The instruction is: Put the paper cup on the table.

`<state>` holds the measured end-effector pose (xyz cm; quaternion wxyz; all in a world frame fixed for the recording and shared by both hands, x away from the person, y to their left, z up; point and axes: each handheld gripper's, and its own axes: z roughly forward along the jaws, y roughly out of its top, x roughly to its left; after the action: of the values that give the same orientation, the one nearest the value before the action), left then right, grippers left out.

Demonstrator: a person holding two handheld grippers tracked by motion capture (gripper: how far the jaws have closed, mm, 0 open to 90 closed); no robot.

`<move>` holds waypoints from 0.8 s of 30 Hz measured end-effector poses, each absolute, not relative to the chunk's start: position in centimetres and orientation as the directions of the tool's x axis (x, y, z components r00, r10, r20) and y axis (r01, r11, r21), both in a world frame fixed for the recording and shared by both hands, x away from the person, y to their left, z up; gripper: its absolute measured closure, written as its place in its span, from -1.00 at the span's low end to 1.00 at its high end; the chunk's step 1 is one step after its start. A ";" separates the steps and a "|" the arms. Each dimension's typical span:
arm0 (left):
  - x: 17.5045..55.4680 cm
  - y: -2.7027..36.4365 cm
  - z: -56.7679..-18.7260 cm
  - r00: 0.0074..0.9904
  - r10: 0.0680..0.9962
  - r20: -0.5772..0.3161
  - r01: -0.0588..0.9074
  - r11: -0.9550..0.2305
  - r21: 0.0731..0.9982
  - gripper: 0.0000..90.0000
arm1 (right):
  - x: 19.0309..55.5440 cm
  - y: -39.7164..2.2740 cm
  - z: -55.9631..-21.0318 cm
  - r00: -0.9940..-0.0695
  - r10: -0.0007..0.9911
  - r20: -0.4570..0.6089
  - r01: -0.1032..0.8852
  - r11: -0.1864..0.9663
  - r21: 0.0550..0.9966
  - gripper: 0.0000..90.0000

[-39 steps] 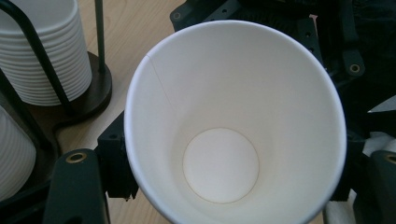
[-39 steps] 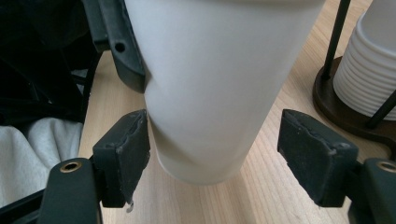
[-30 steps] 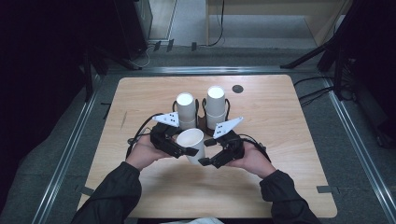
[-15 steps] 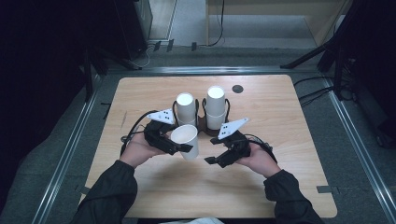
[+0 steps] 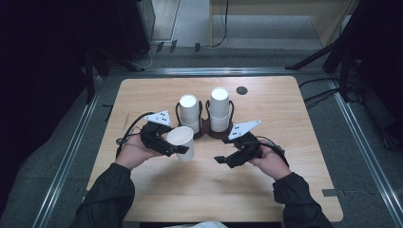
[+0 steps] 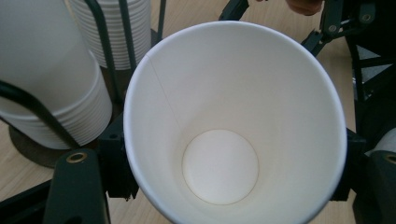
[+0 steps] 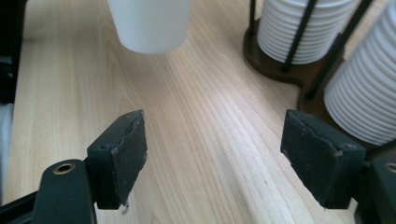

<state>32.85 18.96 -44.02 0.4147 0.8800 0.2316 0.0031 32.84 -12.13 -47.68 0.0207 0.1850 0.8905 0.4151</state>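
A single white paper cup (image 5: 181,142) is held just above the wooden table (image 5: 157,190), and my left gripper (image 5: 172,146) is shut on it. In the left gripper view the cup (image 6: 233,126) has its mouth toward the camera, with the left gripper (image 6: 231,168) and its jaws pressing on either side. My right gripper (image 5: 221,160) stands open to the right of the cup, apart from it. In the right gripper view nothing lies between the right gripper (image 7: 219,154) pads (image 7: 123,154), and the cup's base (image 7: 149,23) hangs ahead.
Two tall stacks of white cups (image 5: 189,111) (image 5: 219,107) stand in a dark wire holder (image 5: 205,127) at the table's middle, just behind both grippers. The stacks (image 7: 303,28) are close on the right gripper's right. A small black disc (image 5: 242,90) lies at the back right.
The right gripper has come away from the cup and drawn back to the right. The left gripper has carried the cup a little to the left.
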 end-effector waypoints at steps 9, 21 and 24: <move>32.7 20.0 -44.1 0.882 0.438 -0.172 0.415 -0.550 0.725 -0.42 | 33.0 -13.3 -47.4 -0.921 0.369 0.120 0.327 0.572 0.752 -0.49; 32.6 22.1 -44.0 0.855 0.489 -0.171 0.442 -0.518 0.732 -0.42 | 33.6 -14.3 -46.9 -0.916 0.382 0.124 0.335 0.558 0.759 -0.49; 32.6 22.8 -44.1 0.847 0.505 -0.168 0.451 -0.514 0.729 -0.42 | 33.7 -14.3 -47.1 -0.914 0.385 0.124 0.339 0.562 0.754 -0.49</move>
<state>32.60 22.77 -44.06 0.4089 0.8696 0.2748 0.0329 33.67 -14.29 -47.10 0.0273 0.2052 0.8832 0.4208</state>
